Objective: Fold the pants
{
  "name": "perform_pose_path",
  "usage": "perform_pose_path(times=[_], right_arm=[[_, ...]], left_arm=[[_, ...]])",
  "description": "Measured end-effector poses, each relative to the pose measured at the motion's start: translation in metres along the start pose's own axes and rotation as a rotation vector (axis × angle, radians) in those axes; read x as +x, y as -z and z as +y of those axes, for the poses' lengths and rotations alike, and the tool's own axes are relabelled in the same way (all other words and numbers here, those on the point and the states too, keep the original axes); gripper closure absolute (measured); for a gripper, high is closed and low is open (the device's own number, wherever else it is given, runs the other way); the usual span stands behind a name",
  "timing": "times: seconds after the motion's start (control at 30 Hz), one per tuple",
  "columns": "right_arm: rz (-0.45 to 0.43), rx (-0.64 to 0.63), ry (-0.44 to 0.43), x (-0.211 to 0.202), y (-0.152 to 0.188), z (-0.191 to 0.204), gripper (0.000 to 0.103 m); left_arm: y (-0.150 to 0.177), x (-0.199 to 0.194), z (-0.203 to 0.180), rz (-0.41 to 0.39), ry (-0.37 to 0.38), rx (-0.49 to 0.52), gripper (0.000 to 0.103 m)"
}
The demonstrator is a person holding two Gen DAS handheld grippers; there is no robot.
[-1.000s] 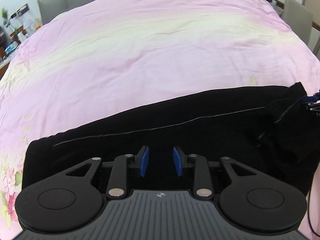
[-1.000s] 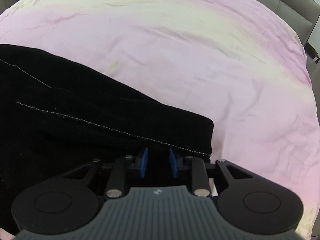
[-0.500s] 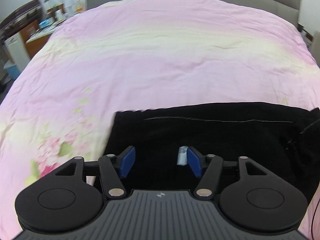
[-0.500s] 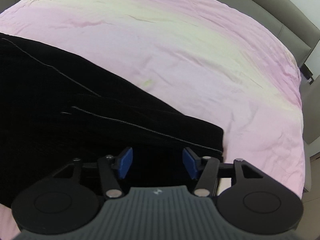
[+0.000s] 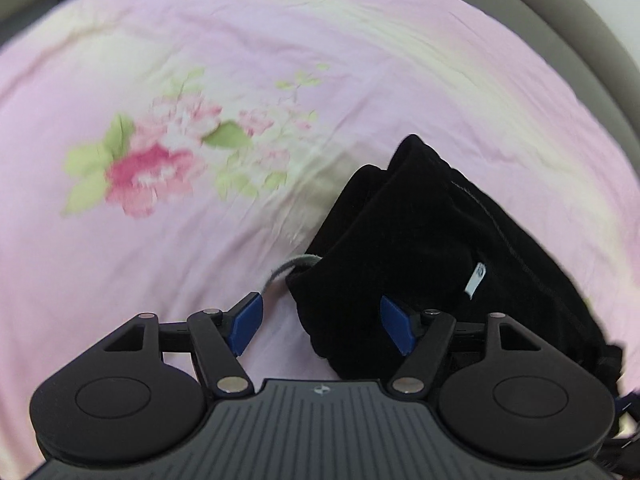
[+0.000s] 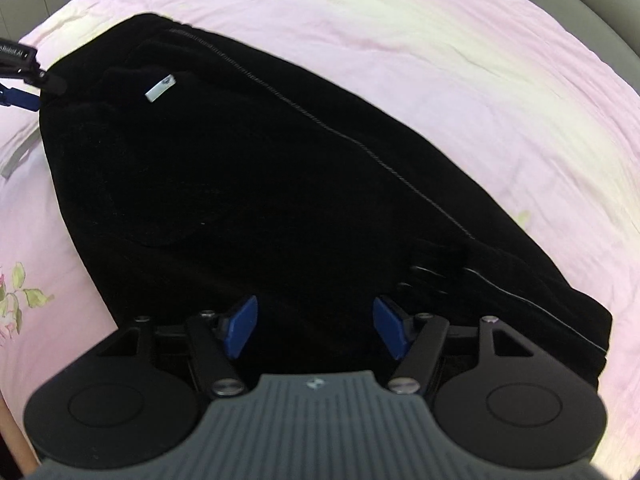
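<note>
The black pants (image 5: 432, 240) lie folded on the pink bedspread (image 5: 280, 40), with a white label (image 5: 476, 280) and a grey drawstring (image 5: 288, 268) at the near end. My left gripper (image 5: 324, 324) hovers over that end, its jaws opening, one pad above the cloth and the other above the sheet, neither pressing. In the right wrist view the pants (image 6: 240, 180) fill the middle. My right gripper (image 6: 314, 328) is above them, its jaws opening with only flat cloth below. A blue fingertip (image 6: 20, 100) of the left gripper shows at the far left.
A pink flower print (image 5: 152, 168) marks the bedspread left of the pants. A grey padded bed frame (image 5: 580, 40) curves along the upper right. Open bedspread (image 6: 440, 40) stretches beyond the pants.
Both grippers opened wide and let go of the cloth. The left one swung and rolled to the pants' drawstring end. The right one moved along the pants, which now show as a folded bundle.
</note>
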State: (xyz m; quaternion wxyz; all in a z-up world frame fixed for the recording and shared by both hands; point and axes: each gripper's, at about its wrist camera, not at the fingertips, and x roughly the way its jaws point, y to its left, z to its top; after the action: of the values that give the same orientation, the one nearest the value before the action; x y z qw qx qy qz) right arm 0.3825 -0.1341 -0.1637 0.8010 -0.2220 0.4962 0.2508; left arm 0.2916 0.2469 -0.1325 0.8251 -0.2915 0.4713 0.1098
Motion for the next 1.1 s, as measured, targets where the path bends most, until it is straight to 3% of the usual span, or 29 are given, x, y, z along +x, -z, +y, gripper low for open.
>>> perform_pose_path(times=[0.17,0.27,0.33,0.5,0.6,0.73,0.83,0.9,1.07,1.1], right_arm=[[0.04,-0.016,0.042,0.011,-0.009,0.007,0.041],[0.067,0.01,0.096,0.006,-0.007,-0.009,0.032],[0.079,0.074,0.125,0.0,-0.006,-0.026,0.025],[0.129,0.224,0.224,-0.002,-0.008,-0.055,0.023],[0.23,0.356,0.164,0.026,-0.006,-0.062,0.023],[0.296,0.328,0.238,0.061,-0.006,-0.049,0.022],[0.309,0.364,0.239,0.075,-0.004,-0.047,0.021],[0.295,0.385,0.212,0.075,-0.003,-0.05,0.031],[0.248,0.42,0.171,0.055,-0.007,-0.053,0.071],[0.233,0.427,0.165,0.048,-0.01,-0.054,0.073]], left_arm=[[0.002,0.032,0.023,0.041,0.119,-0.145,0.026],[0.003,0.038,0.022,0.022,0.142,-0.146,0.04],[0.002,0.037,0.014,0.006,0.102,-0.094,0.044],[0.0,0.036,-0.002,0.001,0.02,-0.013,0.05],[0.001,0.037,-0.008,0.0,-0.008,0.022,0.051],[0.0,0.039,-0.008,0.005,-0.008,0.041,0.052],[-0.001,0.041,-0.007,0.008,-0.001,0.053,0.052],[-0.001,0.042,-0.006,0.01,0.002,0.058,0.052],[0.0,0.042,-0.007,0.01,0.004,0.071,0.052],[0.0,0.042,-0.007,0.01,0.005,0.072,0.052]])
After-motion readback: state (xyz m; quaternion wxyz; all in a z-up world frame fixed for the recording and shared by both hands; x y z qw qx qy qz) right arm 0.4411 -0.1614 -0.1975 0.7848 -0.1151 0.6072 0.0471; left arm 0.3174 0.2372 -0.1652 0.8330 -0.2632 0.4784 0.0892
